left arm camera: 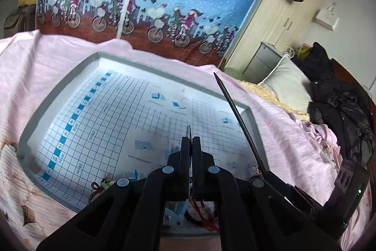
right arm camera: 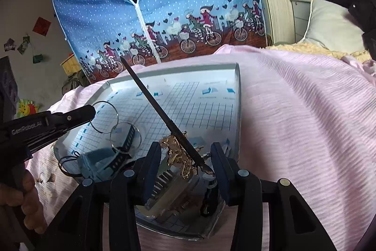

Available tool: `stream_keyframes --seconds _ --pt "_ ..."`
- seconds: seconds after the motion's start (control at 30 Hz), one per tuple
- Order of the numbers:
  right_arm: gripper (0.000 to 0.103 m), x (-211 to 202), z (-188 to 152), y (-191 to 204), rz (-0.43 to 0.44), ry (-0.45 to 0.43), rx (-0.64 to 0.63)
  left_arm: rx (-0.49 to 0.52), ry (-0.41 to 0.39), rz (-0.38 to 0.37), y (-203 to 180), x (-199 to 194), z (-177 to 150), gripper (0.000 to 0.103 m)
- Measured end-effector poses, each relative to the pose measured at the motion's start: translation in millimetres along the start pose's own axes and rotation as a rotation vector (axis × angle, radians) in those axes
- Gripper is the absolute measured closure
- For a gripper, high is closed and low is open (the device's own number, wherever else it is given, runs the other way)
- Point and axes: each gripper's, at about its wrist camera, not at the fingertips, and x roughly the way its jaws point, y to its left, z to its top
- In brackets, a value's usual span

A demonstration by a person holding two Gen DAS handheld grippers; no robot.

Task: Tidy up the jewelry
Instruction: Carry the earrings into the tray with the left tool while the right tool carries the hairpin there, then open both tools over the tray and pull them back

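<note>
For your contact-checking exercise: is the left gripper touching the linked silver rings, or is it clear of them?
Touching. The right wrist view shows the left gripper with its shut tip pinching the upper loop of the silver rings, which hang above the tray.

We cannot read the small print under the blue icons on the gridded tray [left arm camera: 70, 77]; too fine; near rim runs out under the left tool [left arm camera: 190, 141], whose fingers hide whatever they pinch; only a thin sliver shows above them; jewelry [left arm camera: 101, 185] at lower left half covered by the tool's arm, kind unclear. From the right wrist: the gold piece [right arm camera: 178, 157] blurs into the clear box [right arm camera: 169, 199]; box contents indistinct; the hand [right arm camera: 23, 199] is cut by the frame edge.
</note>
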Motion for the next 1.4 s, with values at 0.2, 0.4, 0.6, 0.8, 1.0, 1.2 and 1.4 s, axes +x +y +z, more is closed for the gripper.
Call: stream_keyframes --seconds 0.2,0.4,0.6,0.8,1.0,1.2,1.4 --pt "0.061 2.7 -1.3 -0.4 -0.011 0.002 0.001 -0.037 0.029 0.044 11.0 8.0 -10.0 0.103" --pt "0.061 -0.1 0.0 -3.2 -0.013 -0.004 0.011 0.034 0.042 0.095 2.1 1.7 -15.4 0.102" --pt "0.05 -7.0 2.6 -1.9 -0.015 -0.027 0.005 0.066 0.02 0.13 -2.2 -9.2 -14.0 0.063" --pt "0.024 -25.8 9.8 3.4 -0.031 -0.077 -0.015 0.052 -0.03 0.139 0.3 -36.3 -8.7 0.037" --pt "0.0 -73.0 10.2 17.5 -0.012 -0.173 -0.033 0.059 -0.149 0.136 -4.0 -92.9 -10.9 0.002" --pt "0.0 -128.9 2.4 41.9 -0.005 -0.276 -0.097 0.058 -0.217 0.136 -6.0 -153.6 -22.1 0.002" --pt "0.0 -173.0 -9.6 60.8 0.004 -0.354 -0.077 0.096 -0.271 0.136 -13.8 -206.9 -35.4 0.002"
